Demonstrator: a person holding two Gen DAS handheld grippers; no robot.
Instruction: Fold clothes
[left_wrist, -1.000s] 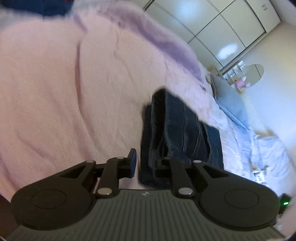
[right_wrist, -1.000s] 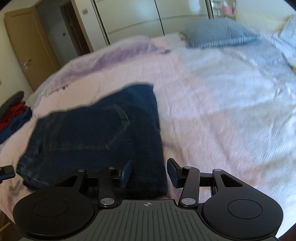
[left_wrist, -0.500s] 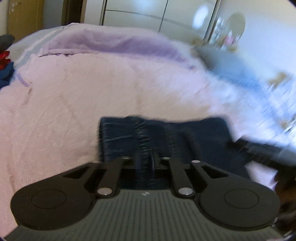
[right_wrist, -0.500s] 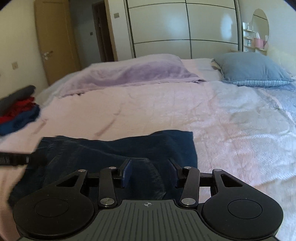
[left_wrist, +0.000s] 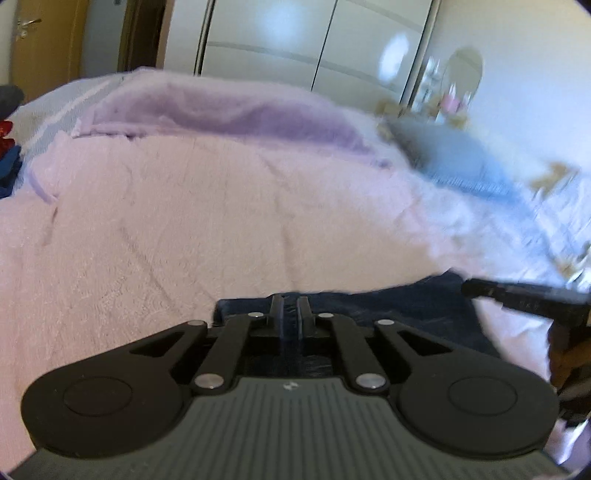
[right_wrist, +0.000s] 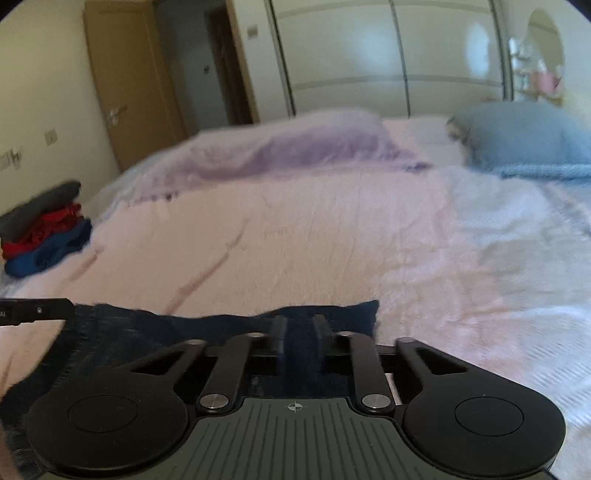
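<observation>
So from the left wrist, my left gripper (left_wrist: 290, 308) has just pinched down on the near-left edge of the folded jeans (left_wrist: 417, 306), which run off rightward toward my other tool. From the right wrist, my right gripper (right_wrist: 298, 330) has been closing too, denim between its pads at the right end of the jeans (right_wrist: 147, 336), long axis running across between my hands on the pink bedspread (right_wrist: 295, 240).

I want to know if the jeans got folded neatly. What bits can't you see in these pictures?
- Near part of the jeans, left wrist view: hidden under the left gripper.
- Jeans' near and left parts, right wrist view: covered by the right gripper and cut off by the edge.
- Blue pillow, left wrist view: blurred.
- Stacked clothes, right wrist view: blurred, cut off at the left edge.
</observation>
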